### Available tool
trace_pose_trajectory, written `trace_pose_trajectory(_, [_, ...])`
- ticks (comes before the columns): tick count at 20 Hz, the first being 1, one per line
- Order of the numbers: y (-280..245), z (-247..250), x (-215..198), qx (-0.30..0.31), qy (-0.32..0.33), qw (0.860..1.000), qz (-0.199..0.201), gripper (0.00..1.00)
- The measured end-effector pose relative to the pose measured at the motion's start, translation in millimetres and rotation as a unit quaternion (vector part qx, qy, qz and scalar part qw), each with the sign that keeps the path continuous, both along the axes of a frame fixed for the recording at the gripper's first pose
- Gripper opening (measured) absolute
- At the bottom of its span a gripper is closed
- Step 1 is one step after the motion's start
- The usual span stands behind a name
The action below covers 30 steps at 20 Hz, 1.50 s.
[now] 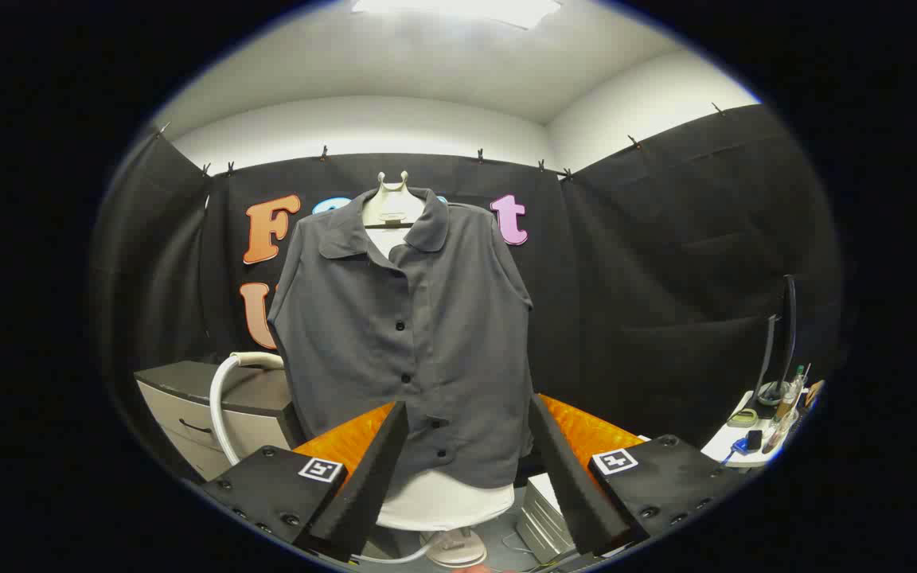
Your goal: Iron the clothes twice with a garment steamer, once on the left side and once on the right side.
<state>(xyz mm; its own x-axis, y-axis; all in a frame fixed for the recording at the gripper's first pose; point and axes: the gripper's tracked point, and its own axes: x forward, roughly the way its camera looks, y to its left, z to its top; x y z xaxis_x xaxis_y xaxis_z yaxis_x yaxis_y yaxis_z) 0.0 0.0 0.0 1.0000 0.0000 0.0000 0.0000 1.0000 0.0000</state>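
A white table (pixel 725 447) stands off to the right of the tool (pixel 468 469), carrying a monitor stand (pixel 770 391), bottles (pixel 791 398) and other small items. Left of the tool, a dark-topped drawer cabinet (pixel 188 410) stands beside a white hose (pixel 224 406).

The grey shirt (pixel 407 334) covers most of its hanger form (pixel 392 203), so just the pale neck piece pokes out up top. The white hose (pixel 224 402) disappears behind the shirt at one end and behind a finger of the gripper (pixel 466 469) at the other. Stuff on the side table (pixel 733 454) is too tiny to make out.
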Motion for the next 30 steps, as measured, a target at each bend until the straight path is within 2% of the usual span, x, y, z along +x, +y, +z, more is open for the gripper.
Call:
trace_pose_trajectory(13, [-17, 1, -20, -0.001, -0.001, 1.0, -0.006, 0.98])
trace_pose_trajectory(24, [12, -4, -24, -0.008, 0.01, 1.0, 0.027, 0.98])
trace_pose_trajectory(30, [53, -12, -11, 0.013, 0.019, 0.999, 0.039, 0.98])
